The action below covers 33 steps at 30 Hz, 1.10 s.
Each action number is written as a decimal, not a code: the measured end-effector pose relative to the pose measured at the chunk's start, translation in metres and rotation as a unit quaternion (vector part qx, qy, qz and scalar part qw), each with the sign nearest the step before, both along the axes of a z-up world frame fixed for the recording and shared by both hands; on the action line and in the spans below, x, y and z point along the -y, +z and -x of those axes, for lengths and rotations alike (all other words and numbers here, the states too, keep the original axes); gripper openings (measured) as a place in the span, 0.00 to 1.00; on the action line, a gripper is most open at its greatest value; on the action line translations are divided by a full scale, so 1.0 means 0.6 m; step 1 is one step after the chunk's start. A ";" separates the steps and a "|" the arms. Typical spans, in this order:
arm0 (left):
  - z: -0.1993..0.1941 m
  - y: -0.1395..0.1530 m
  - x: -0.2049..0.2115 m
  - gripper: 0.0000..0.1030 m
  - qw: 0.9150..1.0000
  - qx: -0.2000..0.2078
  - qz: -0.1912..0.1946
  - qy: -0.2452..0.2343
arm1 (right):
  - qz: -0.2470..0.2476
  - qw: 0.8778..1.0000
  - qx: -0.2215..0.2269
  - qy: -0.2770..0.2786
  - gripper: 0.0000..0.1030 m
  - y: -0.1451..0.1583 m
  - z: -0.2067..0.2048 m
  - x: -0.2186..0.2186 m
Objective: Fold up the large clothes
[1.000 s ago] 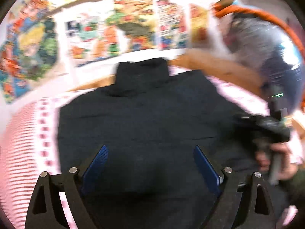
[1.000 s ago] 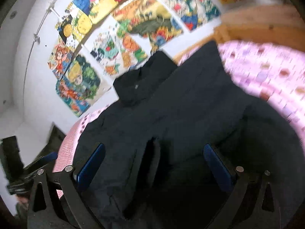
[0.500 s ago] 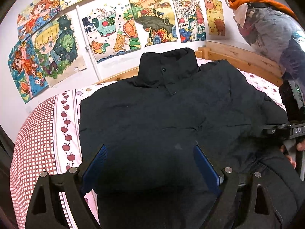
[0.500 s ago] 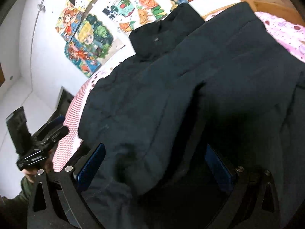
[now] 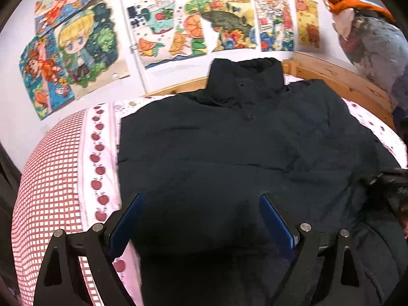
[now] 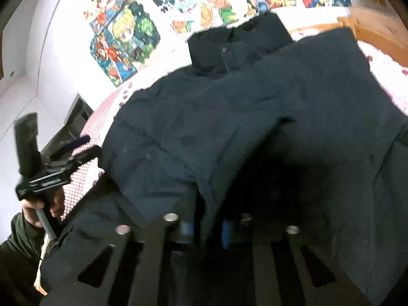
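You are working on a dark navy puffer jacket [image 5: 229, 153], quilted in broad horizontal channels, matte and softly wrinkled, with a tall stand-up collar [image 5: 246, 81] carrying a snap. It is lying front up across the bed, collar toward the wall.

Your right gripper [image 6: 205, 229] has just been closing: its blue pads are standing almost together with a fold of jacket fabric pinched between them, and the cloth is rising in a ridge from that point. Your left gripper [image 5: 201, 219] is hovering over the lower part of the jacket with its jaws spread wide, nothing between the blue ribbed pads [image 5: 127, 219]. In the right wrist view, your left hand [image 6: 38, 204] is gripping the tool's handle beside the bed edge.

The bedsheet [image 5: 99, 153] is showing a red-and-white check at the side, a white band printed with red apples, and a pink-dotted field. A wooden bed frame [image 5: 331, 74] is running behind the collar. Colourful cartoon posters [image 5: 163, 30] are covering the white wall. A grey plush toy with an orange top [image 5: 369, 25] is standing at the far right corner.
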<state>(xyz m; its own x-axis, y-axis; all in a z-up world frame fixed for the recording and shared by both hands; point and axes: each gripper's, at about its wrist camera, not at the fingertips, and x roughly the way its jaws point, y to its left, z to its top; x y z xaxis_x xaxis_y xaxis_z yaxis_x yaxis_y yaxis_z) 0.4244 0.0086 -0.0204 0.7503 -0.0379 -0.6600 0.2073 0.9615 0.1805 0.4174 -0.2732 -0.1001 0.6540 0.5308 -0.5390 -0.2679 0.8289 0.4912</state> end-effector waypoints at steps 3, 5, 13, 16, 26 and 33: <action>-0.004 0.002 -0.008 0.88 1.000 0.006 -0.009 0.008 | 0.037 0.997 0.053 -0.036 0.10 0.056 0.013 0.029; -0.007 0.005 -0.011 0.88 1.000 0.013 -0.013 0.011 | 0.058 0.993 0.077 -0.062 0.10 0.089 0.016 0.053; -0.039 0.016 -0.024 0.88 0.999 0.022 0.014 0.027 | 0.138 0.978 0.075 -0.134 0.10 0.124 -0.019 0.126; -0.059 0.015 -0.023 0.88 0.999 0.024 0.025 0.028 | 0.165 0.977 0.044 -0.129 0.10 0.095 -0.053 0.120; -0.117 0.027 -0.068 0.88 0.996 0.038 0.057 0.058 | 0.247 0.950 0.036 -0.190 0.10 0.081 -0.083 0.139; -0.136 0.007 -0.089 0.88 0.995 0.032 0.074 0.059 | 0.275 0.939 0.030 -0.204 0.27 0.070 -0.098 0.133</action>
